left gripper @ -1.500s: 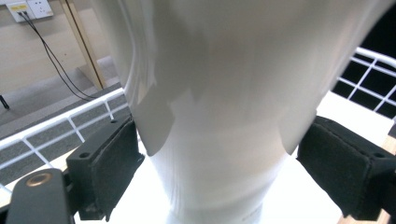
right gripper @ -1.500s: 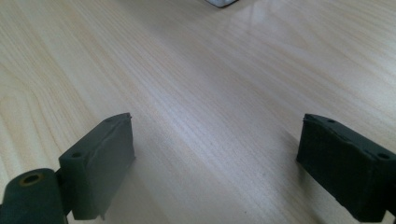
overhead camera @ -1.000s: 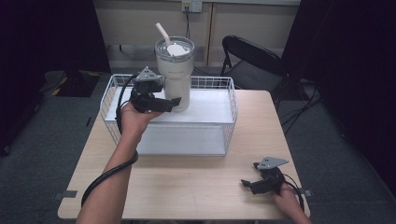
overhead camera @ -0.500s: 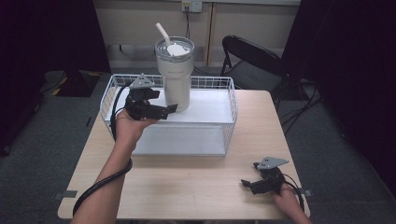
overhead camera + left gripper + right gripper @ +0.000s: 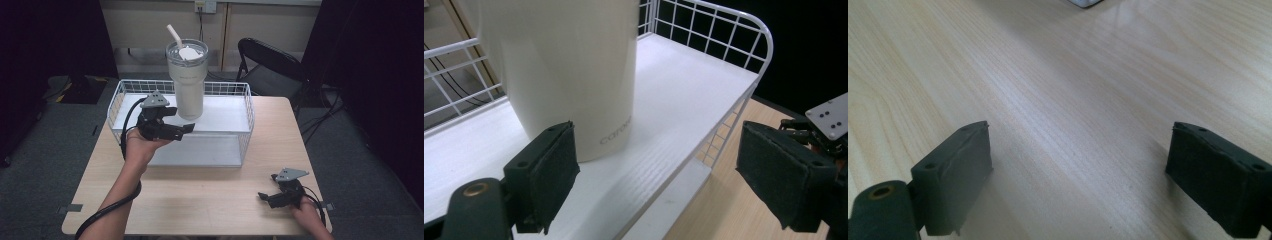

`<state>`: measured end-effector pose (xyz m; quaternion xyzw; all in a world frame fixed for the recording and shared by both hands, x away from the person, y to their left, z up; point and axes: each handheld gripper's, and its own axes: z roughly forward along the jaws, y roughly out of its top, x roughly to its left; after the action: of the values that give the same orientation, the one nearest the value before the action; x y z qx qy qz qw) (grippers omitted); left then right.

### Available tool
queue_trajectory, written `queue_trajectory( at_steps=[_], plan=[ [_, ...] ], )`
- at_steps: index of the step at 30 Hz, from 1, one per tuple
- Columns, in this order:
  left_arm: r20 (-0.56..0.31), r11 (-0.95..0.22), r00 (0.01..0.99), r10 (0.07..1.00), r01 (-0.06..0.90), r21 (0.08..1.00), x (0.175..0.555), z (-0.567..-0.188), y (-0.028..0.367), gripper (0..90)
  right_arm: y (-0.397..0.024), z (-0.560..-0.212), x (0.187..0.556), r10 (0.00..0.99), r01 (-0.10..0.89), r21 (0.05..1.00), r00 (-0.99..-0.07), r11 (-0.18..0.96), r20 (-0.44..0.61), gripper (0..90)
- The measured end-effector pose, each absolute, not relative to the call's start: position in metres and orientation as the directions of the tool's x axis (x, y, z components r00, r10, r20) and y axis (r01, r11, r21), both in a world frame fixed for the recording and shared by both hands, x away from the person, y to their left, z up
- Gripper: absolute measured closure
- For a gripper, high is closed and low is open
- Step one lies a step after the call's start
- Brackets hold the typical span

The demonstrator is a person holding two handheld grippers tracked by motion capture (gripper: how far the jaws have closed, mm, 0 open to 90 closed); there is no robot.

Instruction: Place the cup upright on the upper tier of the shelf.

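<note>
A tall cream tumbler (image 5: pixel 187 82) with a clear lid and a straw stands upright in a white wire basket (image 5: pixel 248 112) at the back of the wooden table (image 5: pixel 200 200). My left gripper (image 5: pixel 182 120) hovers open over the basket's front left, just short of the tumbler's base. In the left gripper view the tumbler (image 5: pixel 569 75) rises ahead and to the left of the left gripper (image 5: pixel 669 185), and nothing sits between its pads. My right gripper (image 5: pixel 267 187) rests open near the table's front right edge. In the right gripper view the right gripper (image 5: pixel 1088 180) has bare wood between its jaws.
The basket's wire wall (image 5: pixel 754 35) curves round its white floor (image 5: pixel 684 75). A black folding chair (image 5: pixel 270 65) stands behind the table's far right corner. Grey carpet surrounds the table. The other gripper's grey plate (image 5: pixel 831 115) shows far off.
My left gripper has drawn back from beside the tumbler toward the basket's front, still open. The tumbler and the right gripper have stayed put.
</note>
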<state>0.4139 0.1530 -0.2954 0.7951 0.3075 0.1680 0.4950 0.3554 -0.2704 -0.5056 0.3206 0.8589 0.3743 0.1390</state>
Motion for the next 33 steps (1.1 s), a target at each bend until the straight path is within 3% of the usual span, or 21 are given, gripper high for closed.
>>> queue_trajectory(
  at_steps=[33],
  plan=[
    [-0.037,-0.344,0.836,0.548,0.266,0.901,0.373,-0.316,0.135,16.5,-0.270,-0.506,0.355,0.654,0.448,0.730,-0.756,0.515,0.002,10.0]
  ],
)
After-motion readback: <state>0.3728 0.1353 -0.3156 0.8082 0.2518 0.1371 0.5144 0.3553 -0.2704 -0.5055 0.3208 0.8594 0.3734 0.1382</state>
